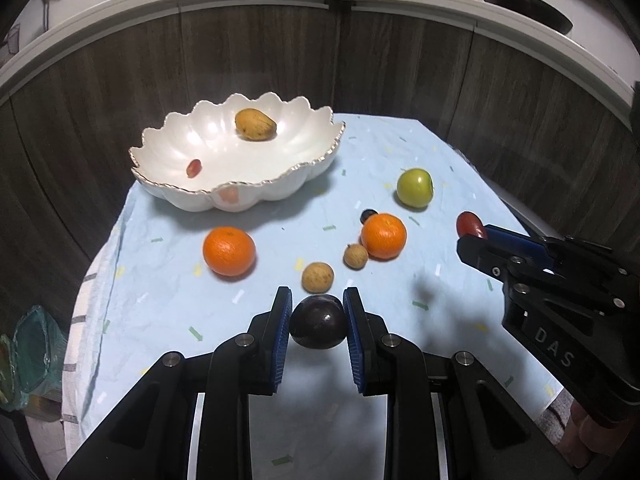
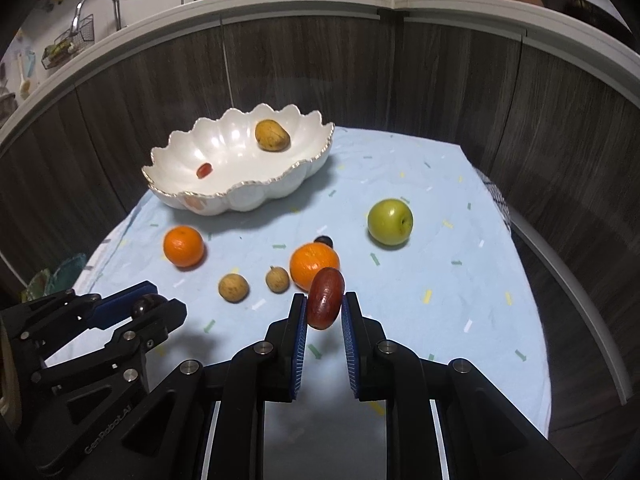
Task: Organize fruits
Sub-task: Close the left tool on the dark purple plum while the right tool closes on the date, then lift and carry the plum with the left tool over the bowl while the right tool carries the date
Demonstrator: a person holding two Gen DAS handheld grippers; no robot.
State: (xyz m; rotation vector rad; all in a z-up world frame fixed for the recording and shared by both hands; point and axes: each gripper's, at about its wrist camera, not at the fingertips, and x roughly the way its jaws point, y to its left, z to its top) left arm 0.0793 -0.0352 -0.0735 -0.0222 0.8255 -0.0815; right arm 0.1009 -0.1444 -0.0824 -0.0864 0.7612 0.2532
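Your left tool (image 1: pixel 317 322) grips a round dark purple plum (image 1: pixel 318 322); your right tool (image 2: pixel 324 308) grips an oblong glossy red fruit (image 2: pixel 325 298).

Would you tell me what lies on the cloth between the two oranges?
Two small tan fruits, one nearer the left orange, one beside the right orange; clearest in the right wrist view.

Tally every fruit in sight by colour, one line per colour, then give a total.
Orange: 2, the left orange and the right orange
Green: 1, the green apple
Tan-brown: 3, the big one in the bowl, plus two small round ones
Red: 2, the small one in the bowl and the right gripper's
Dark purple: 2, the left gripper's plum and a small one
Total: 10
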